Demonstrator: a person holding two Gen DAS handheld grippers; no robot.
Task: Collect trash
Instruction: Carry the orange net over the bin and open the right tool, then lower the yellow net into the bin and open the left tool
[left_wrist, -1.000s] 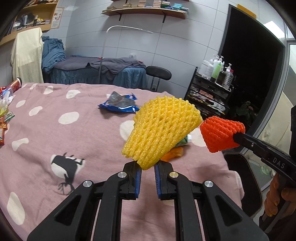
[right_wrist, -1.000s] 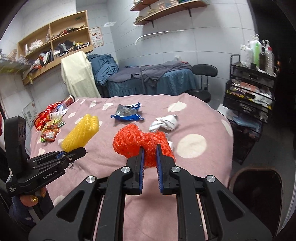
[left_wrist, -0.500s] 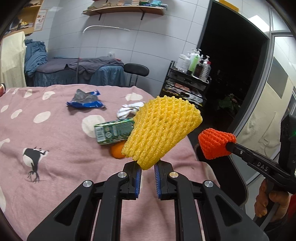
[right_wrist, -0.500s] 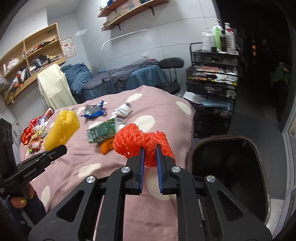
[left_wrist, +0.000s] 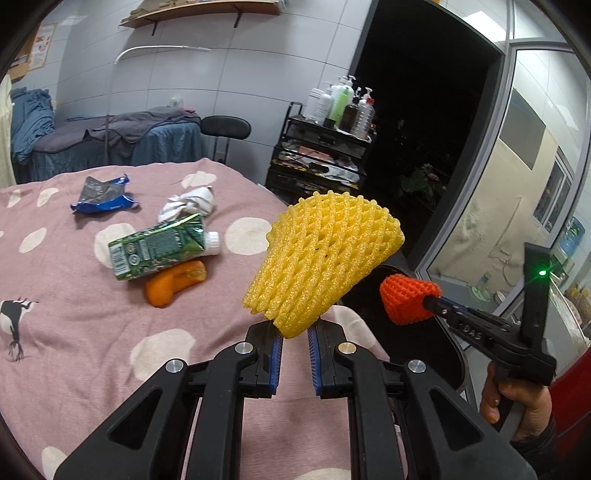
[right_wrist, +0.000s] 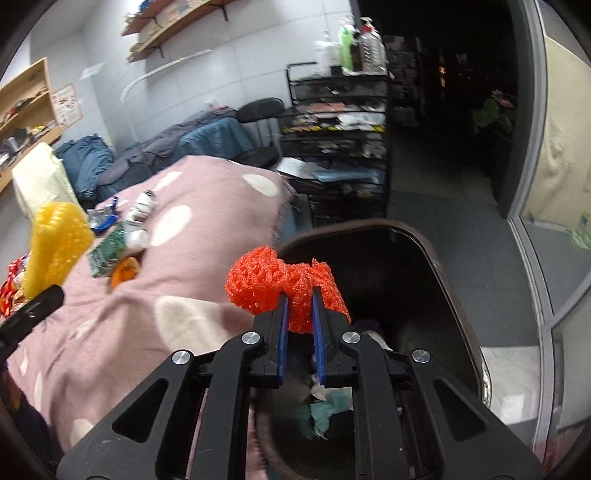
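Orange foam net (right_wrist: 284, 284) sits clamped in the right hand-held gripper (right_wrist: 300, 306) just above the dark trash bin (right_wrist: 436, 258), 1 yellow foam net (left_wrist: 325, 258) is pinched in the left hand-held gripper (left_wrist: 294, 334), while 1 green carton (left_wrist: 159, 247), 1 orange peel (left_wrist: 173, 282), 1 blue wrapper (left_wrist: 101, 195) and 1 crumpled tissue (left_wrist: 188, 203) lie uncollected on the bed (left_wrist: 74, 332) ahead-left.

Even indoor light, dark doorway (left_wrist: 417, 122) beyond; fisheye bends edges, right view slightly motion-blurred

bin mouth (right_wrist: 436, 251) open, bedspread edge (right_wrist: 275, 221) beside
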